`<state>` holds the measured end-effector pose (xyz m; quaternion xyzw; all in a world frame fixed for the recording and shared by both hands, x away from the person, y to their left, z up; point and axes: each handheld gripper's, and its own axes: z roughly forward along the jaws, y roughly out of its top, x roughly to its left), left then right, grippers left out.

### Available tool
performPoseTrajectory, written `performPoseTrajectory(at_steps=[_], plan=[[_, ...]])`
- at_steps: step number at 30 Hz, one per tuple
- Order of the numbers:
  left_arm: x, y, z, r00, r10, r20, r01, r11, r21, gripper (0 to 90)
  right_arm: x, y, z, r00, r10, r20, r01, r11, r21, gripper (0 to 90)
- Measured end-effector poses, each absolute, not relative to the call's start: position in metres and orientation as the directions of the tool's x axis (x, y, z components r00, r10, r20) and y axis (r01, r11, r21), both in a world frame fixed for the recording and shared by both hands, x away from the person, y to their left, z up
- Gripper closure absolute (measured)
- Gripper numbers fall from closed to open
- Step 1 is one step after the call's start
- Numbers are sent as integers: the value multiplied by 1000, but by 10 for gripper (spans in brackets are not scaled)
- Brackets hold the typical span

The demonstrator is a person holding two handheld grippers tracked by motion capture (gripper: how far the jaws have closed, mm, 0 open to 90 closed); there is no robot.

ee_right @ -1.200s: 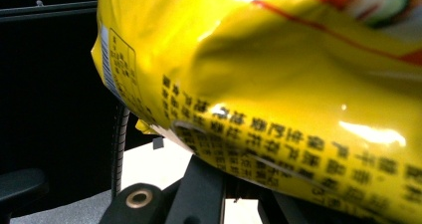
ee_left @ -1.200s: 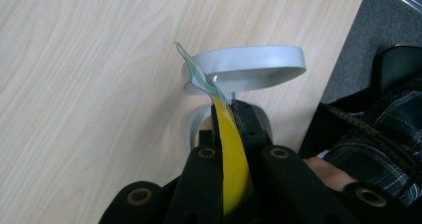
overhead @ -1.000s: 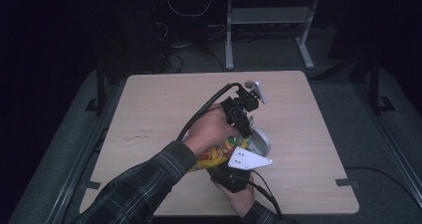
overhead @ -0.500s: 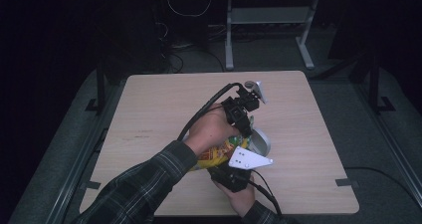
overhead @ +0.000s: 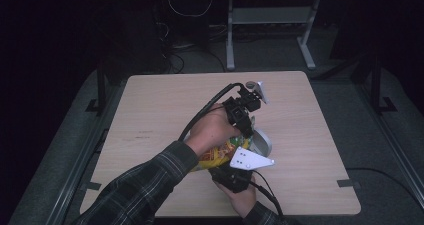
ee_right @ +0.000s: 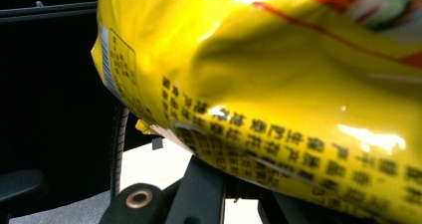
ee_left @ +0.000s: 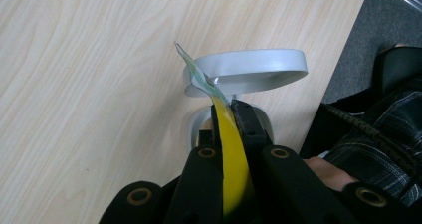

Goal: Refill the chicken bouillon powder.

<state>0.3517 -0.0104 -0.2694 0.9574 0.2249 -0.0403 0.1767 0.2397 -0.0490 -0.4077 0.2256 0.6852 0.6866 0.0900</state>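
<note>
left gripper (ee_left: 226,117) clamping yellow bag (ee_left: 231,159) edge, right gripper view: bag's print

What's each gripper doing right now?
Left gripper: shut on the yellow snack bag edge, above the grey bowl.
Right gripper: shut on the yellow snack bag.

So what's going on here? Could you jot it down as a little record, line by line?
Setting: light wooden table in a dark room
Who: a person in a plaid sleeve, one tool in each hand
Thing handled: yellow snack bag
Left tool: shut on the yellow snack bag, its edge pinched between the jaws
Right tool: shut on the yellow snack bag, lower down, near the table's front edge
Nearby: grey bowl on the table, just beyond the left tool
Bag contents: cannot tell
</note>
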Motion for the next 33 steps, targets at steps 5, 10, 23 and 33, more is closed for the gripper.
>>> performPoseTrajectory(at_steps=[5,10,23,33], plan=[[352,-11,-269,897,414,-155,442,-838,320,899,240,-50,-408,-881,434,187,186,-46,981,900],[352,-12,-269,896,416,-156,444,-837,320,899,240,-50,-407,-881,434,190,189,-47,981,900],[352,-12,-269,898,413,-151,440,-840,319,898,240,-50,-407,-881,434,190,188,-47,981,900],[353,-13,-269,898,413,-149,439,-841,317,898,241,-51,-407,-880,435,192,189,-51,981,900]])
